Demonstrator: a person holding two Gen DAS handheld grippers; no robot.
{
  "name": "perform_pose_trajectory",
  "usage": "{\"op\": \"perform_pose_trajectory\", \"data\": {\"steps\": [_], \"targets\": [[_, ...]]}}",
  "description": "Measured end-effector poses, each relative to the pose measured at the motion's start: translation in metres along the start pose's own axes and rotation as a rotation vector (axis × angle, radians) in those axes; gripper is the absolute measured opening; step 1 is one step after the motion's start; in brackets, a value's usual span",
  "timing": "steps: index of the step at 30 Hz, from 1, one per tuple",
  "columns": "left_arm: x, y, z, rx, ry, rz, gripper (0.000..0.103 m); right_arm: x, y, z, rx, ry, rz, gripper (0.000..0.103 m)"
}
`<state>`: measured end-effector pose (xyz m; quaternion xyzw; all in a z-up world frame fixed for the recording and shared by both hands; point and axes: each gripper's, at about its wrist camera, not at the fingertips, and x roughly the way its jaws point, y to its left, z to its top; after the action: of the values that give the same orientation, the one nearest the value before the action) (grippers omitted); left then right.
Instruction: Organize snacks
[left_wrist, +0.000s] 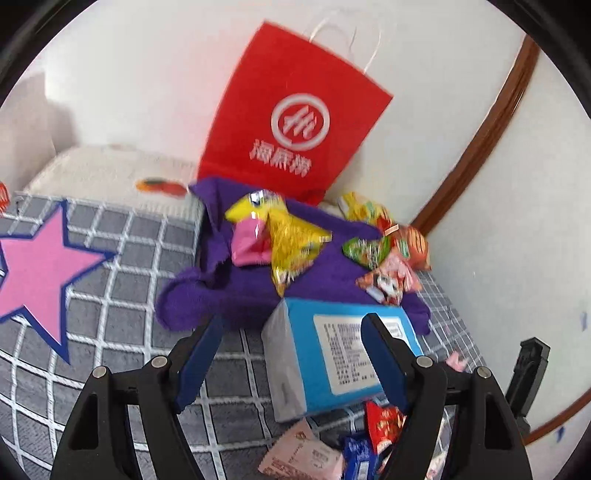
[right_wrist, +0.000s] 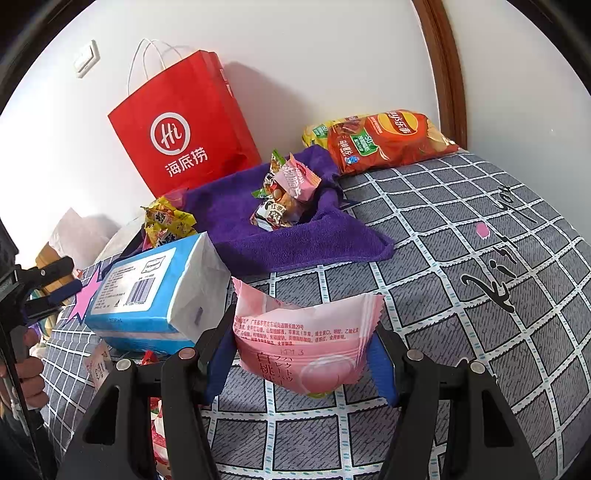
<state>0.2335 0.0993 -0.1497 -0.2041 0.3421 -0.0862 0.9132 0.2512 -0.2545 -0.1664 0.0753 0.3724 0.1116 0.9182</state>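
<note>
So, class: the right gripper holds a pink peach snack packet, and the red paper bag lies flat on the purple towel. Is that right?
Not quite. The red paper bag stands upright against the wall behind the purple towel; it does not lie flat on it, as the right wrist view shows. The rest holds: the right gripper does hold the pink peach snack packet.

A bed (right_wrist: 461, 266) covered by a grey checked sheet is seen strewn with a purple towel (right_wrist: 295, 240), a blue tissue pack (right_wrist: 147, 291), a red paper bag (right_wrist: 184, 125) and a crisp packet (right_wrist: 388, 140).
</note>
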Motion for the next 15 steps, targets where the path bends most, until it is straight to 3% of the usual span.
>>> {"op": "perform_pose_trajectory", "data": {"steps": [9,12,15], "targets": [[-0.001,-0.004,0.000,0.031,-0.026,0.037,0.077,0.000,0.001,0.000,-0.001,-0.001,-0.001,0.064],[0.012,-0.002,0.003,0.043,0.110,0.051,0.079,0.000,0.001,0.000,-0.004,-0.002,-0.003,0.064],[0.013,-0.001,-0.002,0.044,0.105,0.082,0.079,-0.001,0.001,0.001,-0.005,-0.004,-0.004,0.064]]}}
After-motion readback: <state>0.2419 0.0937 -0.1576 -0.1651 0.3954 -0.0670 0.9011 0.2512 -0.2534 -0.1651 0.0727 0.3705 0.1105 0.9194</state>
